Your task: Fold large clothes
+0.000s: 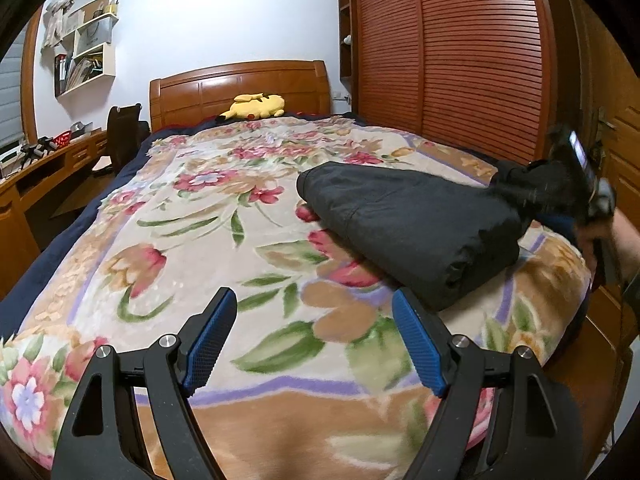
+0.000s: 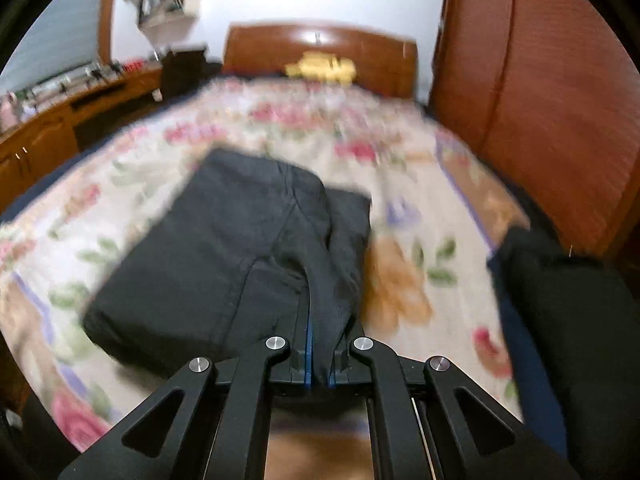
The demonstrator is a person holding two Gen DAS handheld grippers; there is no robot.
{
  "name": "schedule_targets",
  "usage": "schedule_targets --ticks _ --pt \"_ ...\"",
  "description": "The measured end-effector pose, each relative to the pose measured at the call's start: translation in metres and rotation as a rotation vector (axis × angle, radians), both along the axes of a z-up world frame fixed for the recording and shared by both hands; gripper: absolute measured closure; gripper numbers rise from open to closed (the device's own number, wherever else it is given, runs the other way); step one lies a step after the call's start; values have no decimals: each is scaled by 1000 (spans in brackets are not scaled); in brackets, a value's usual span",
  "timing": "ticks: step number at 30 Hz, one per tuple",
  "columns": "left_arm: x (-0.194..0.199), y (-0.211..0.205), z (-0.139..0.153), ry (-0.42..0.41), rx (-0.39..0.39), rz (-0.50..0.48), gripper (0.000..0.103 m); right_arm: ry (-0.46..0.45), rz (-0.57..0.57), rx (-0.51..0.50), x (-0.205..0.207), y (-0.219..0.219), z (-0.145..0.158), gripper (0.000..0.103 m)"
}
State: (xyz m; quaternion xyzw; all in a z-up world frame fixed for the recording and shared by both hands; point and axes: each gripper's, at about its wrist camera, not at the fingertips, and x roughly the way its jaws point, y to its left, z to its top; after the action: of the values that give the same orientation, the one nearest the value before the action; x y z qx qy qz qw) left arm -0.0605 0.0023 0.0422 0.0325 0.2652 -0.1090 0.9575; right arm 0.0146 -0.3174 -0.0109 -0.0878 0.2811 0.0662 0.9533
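A: Progress? Near first.
B: Left tool (image 1: 314,336) hangs low over the blanket (image 1: 168,216), pads apart, nothing between them.
A: Right one?
B: Right tool (image 2: 319,344) is pinched tight on a ridge of the dark garment (image 2: 224,256), at its near edge.
A: Where's the garment?
B: On the bed, right half, already a compact multi-layer bundle.
A: So nearly done?
B: I'd say late stage: maybe one last fold or tidy-up left. Plush toy (image 1: 256,106) sits by the headboard, uninvolved.
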Motion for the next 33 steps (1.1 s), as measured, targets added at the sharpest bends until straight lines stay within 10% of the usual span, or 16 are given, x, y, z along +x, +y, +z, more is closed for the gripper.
schedule_targets --ticks 7,16,33 --pt "-1 -5 0 -6 -1 -4 22 41 4 32 15 0 -21 97" --pt "-2 -5 -3 -7 -24 1 22 -80 13 -31 -25 18 -5 56" --pt "-1 -2 -7 -2 -25 16 22 -16 302 12 -31 84 -51 54"
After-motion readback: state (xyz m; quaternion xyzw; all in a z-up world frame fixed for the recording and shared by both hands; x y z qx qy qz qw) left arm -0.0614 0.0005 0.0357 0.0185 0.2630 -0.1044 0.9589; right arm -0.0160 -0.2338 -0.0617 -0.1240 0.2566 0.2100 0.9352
